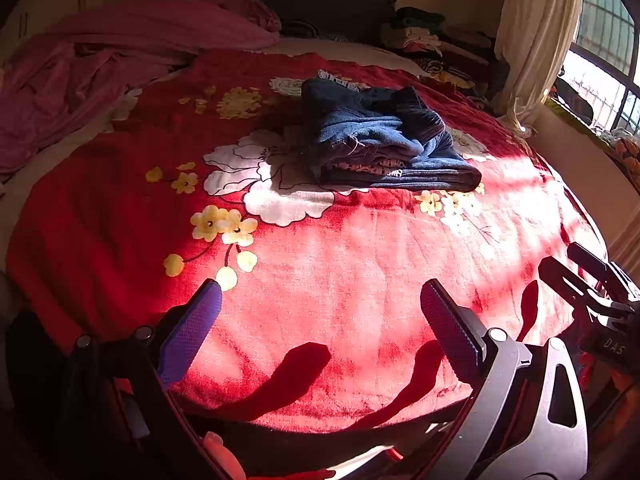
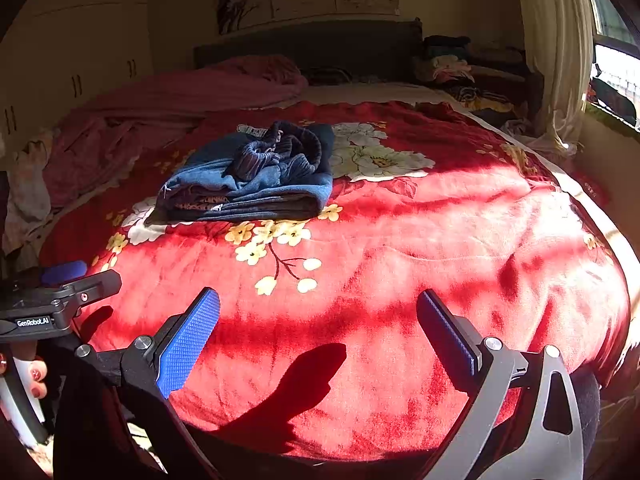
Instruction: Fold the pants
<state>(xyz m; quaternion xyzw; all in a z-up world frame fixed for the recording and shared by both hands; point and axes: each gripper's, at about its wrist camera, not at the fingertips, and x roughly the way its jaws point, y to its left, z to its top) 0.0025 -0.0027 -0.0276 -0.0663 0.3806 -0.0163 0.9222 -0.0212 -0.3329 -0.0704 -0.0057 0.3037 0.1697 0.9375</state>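
Observation:
Dark blue pants (image 1: 384, 140) lie folded in a bundle on the red flowered blanket (image 1: 320, 280), well ahead of both grippers; they also show in the right wrist view (image 2: 256, 176), left of centre. My left gripper (image 1: 320, 304) is open and empty above the blanket's near part. My right gripper (image 2: 318, 308) is open and empty too, hovering above the sunlit blanket. The right gripper's body shows at the right edge of the left wrist view (image 1: 600, 300). The left gripper's body shows at the left edge of the right wrist view (image 2: 60, 300).
A crumpled pink cover (image 1: 100, 64) lies at the far left of the bed. A dark headboard (image 2: 312, 44) stands behind. Piled clothes (image 1: 432, 40) sit at the far right, beside a curtain (image 1: 536, 40) and window. White wardrobes (image 2: 80, 40) stand at the left.

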